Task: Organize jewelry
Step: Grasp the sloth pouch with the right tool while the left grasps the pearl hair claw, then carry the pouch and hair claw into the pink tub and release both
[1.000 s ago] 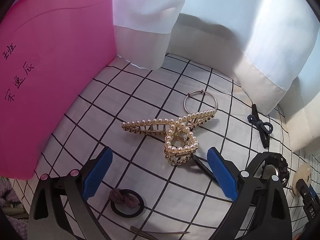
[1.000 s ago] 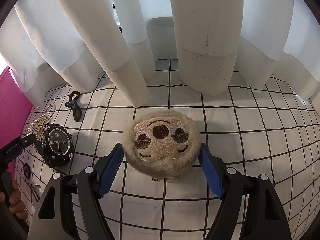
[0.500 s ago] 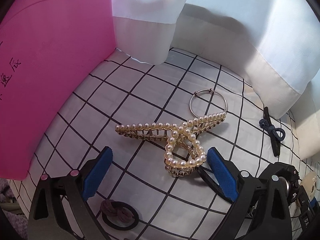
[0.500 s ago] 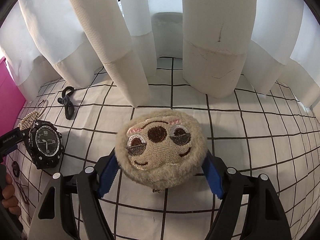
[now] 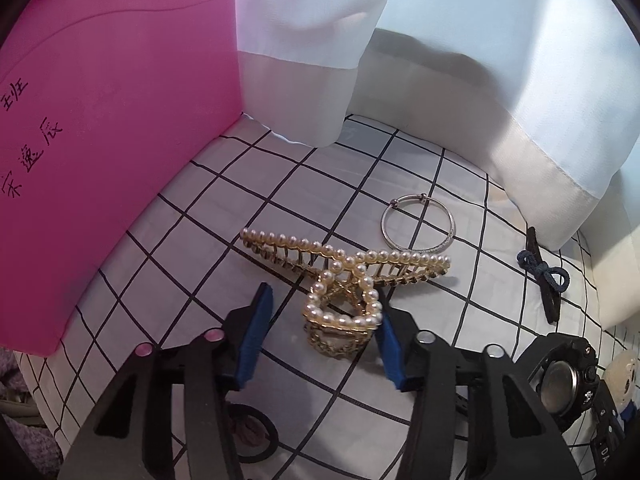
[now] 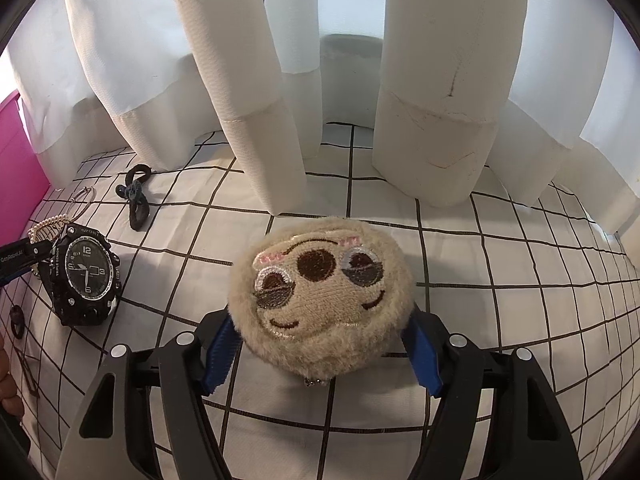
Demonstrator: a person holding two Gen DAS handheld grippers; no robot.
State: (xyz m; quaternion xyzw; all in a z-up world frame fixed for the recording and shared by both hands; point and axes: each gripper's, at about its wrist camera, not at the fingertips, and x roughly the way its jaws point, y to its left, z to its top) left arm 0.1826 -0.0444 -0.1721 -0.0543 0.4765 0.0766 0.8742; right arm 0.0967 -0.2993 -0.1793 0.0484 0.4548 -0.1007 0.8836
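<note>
Left wrist view: the left gripper (image 5: 320,330) is closing its jaws around the heart-shaped handle of the pearl hair claw (image 5: 346,278); the right pad touches it, the left pad stands apart. A silver bangle (image 5: 418,226) lies at one o'clock from the claw, a dark bow hair tie (image 5: 542,276) at three o'clock. On the right wrist view, the right gripper (image 6: 320,354) is closing on a plush sloth-face charm (image 6: 320,292), both pads meeting its fur. A black sport watch (image 6: 86,274) lies at nine o'clock on the checked cloth (image 6: 500,264).
</note>
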